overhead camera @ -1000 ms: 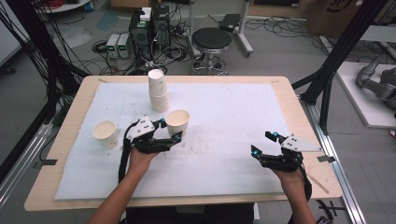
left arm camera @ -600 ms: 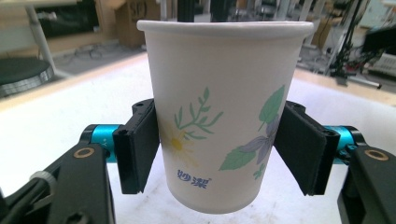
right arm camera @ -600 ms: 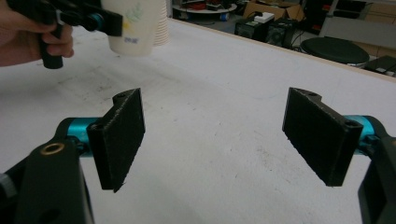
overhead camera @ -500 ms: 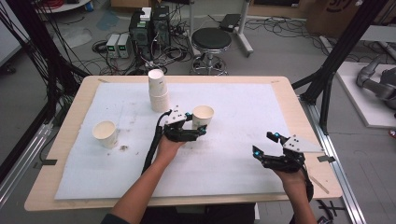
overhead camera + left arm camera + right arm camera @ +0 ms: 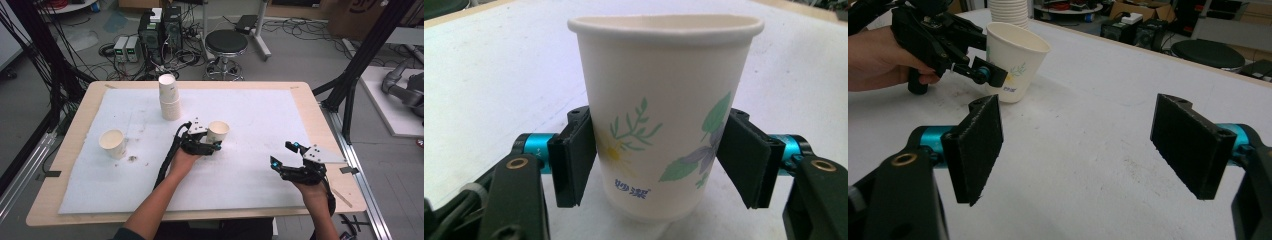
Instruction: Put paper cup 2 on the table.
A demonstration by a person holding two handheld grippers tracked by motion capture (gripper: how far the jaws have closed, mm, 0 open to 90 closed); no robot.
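A white paper cup (image 5: 218,132) with a flower print stands mid-table on the white mat (image 5: 260,110). My left gripper (image 5: 214,140) is shut on it. In the left gripper view both black pads (image 5: 574,155) press the cup's (image 5: 664,100) lower sides, and the jaws have just been closing on it. The right gripper view shows the cup (image 5: 1015,60) leaning slightly, its base on or near the mat. My right gripper (image 5: 286,154) rests at the front right, open, with nothing between its fingers (image 5: 975,145).
A stack of paper cups (image 5: 169,97) stands at the back of the mat, left of centre. A single cup (image 5: 112,143) sits at the left with some crumbs beside it. Behind the table are a stool (image 5: 226,42) and computer boxes (image 5: 160,27).
My left gripper has carried the cup to the right and slightly toward the front, and lower. The right gripper has kept still.
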